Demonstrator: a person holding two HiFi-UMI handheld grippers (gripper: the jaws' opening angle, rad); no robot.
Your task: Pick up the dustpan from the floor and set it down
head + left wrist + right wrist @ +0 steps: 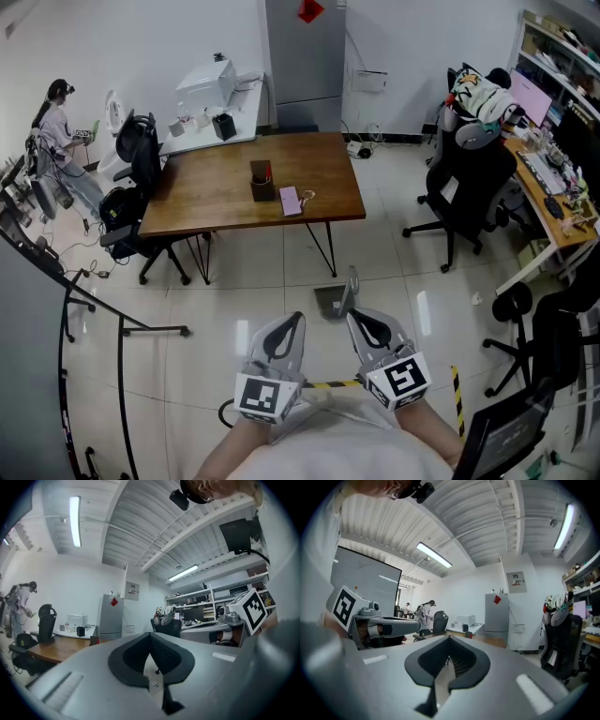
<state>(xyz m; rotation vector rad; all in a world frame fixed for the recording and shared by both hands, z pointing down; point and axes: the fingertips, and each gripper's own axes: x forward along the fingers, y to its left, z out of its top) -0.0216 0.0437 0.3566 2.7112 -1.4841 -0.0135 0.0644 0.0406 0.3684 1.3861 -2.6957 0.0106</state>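
Left tool (pixel 291 323): jaws pinched together at the tips, nothing in them.
Right tool (pixel 356 319): same deal, fully closed and empty.
Dustpan (pixel 330 300): sitting on the floor (pixel 234 300), handle sticking up, just past the right tool's tip.
Table (pixel 216 187): further back, behind the dustpan.

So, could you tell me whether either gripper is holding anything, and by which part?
Nothing: left gripper and right gripper are shut, empty; the dustpan sits on the floor.
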